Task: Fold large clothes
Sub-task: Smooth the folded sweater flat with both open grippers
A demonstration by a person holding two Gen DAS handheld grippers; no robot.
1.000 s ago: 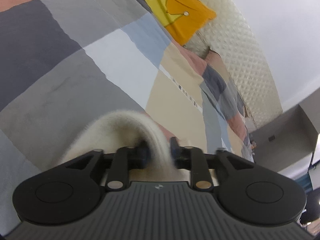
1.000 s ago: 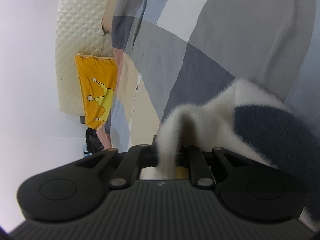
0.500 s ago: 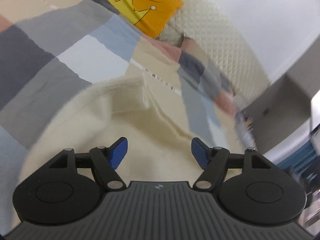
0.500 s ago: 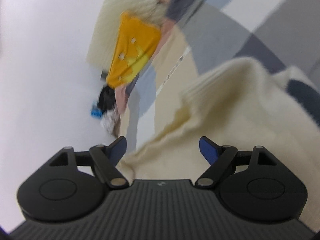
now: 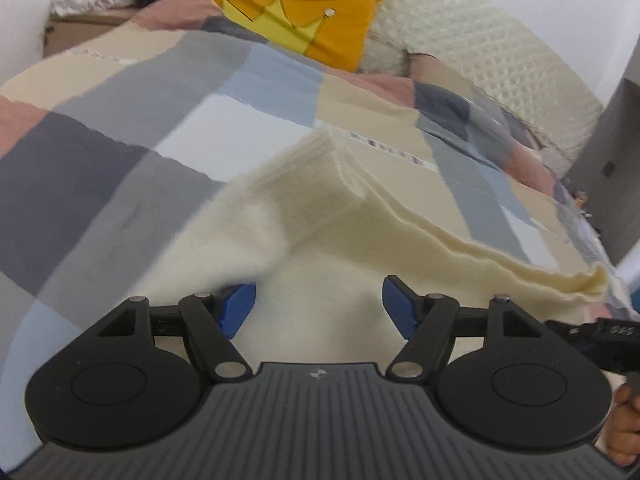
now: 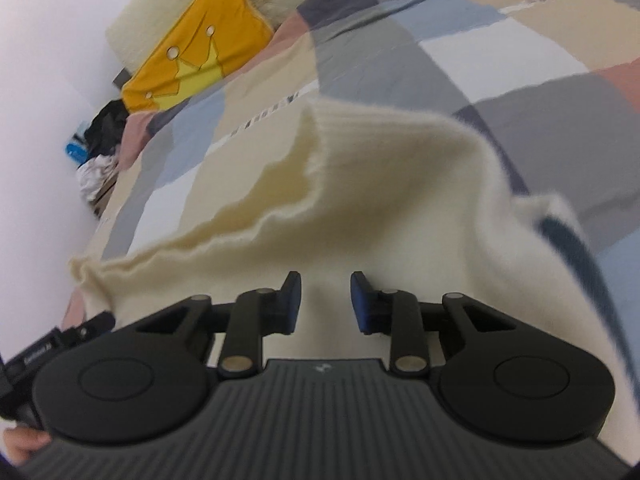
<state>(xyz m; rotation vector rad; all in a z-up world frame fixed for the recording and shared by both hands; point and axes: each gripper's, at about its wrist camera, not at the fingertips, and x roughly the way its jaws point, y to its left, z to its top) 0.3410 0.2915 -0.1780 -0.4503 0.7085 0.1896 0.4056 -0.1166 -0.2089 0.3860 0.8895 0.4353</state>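
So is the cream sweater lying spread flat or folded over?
Folded over: the cream sweater shows doubled layered edges on the bedspread.

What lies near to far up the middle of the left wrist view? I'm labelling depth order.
left gripper → cream sweater → patchwork bedspread → orange crown cushion → quilted cream headboard

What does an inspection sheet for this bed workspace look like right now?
Surface: patchwork bedspread, sweater lying on it.
Job's things: cream sweater, a dark stripe along one edge, loosely laid.
Clutter: crown pillow at the headboard; pile of clothes beside the bed.
Grippers: left hand-held gripper open above the sweater; right hand-held gripper open, jaws just closing, nothing gripped.
Cables: nothing seen.
Surroundings: quilted headboard, white wall.
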